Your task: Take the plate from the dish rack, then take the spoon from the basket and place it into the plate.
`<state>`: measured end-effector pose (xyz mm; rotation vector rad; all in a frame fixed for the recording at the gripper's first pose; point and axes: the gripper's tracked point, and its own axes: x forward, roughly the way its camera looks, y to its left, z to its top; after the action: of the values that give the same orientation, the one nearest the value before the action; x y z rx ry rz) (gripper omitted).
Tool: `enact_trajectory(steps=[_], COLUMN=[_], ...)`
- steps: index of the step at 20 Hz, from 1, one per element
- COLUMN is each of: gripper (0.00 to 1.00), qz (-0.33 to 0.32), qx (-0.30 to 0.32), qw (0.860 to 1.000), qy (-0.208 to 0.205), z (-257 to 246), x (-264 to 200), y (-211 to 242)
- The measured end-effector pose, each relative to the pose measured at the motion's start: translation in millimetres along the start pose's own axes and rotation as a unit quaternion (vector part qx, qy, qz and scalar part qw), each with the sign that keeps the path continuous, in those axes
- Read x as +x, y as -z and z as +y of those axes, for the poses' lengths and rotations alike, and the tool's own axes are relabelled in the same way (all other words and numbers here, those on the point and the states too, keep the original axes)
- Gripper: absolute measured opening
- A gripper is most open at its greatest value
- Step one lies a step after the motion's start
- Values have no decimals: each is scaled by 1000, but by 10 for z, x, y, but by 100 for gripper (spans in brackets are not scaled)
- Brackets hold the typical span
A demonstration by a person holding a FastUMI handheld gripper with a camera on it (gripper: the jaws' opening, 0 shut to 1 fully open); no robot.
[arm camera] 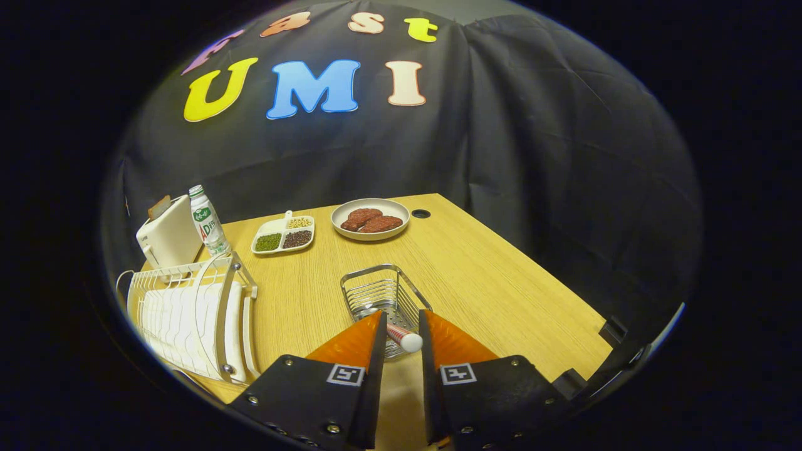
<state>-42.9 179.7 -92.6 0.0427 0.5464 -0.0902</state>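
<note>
The gripper (401, 326) hangs over the basket (383, 294) on the desk (489, 275), fingers parted around the spoon (401, 338) handle, not clearly pressing it. The plate (235, 326) stands in the rack (188, 313) nearby.

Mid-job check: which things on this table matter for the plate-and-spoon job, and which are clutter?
Job: dish rack holding white plates; wire basket; spoon, handle end between the open gripper fingers.

Clutter: toaster, bottle, divided tray of beans, plate of patties.
</note>
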Motion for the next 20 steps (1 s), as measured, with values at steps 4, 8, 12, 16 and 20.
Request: enact_trajectory(steps=[4, 8, 12, 16, 20], gripper=[12, 5, 5, 5, 5], qz=[2, 1, -5, -17, -25], qx=[-40, -53, -61, -65, -75], qw=[999, 999, 998, 998, 997], qy=[-7, -8, -4, 8, 10], z=[60, 99, 125, 136, 219], x=[-23, -60, -159, -280, -406], y=[23, -5, -95, -240, -334])
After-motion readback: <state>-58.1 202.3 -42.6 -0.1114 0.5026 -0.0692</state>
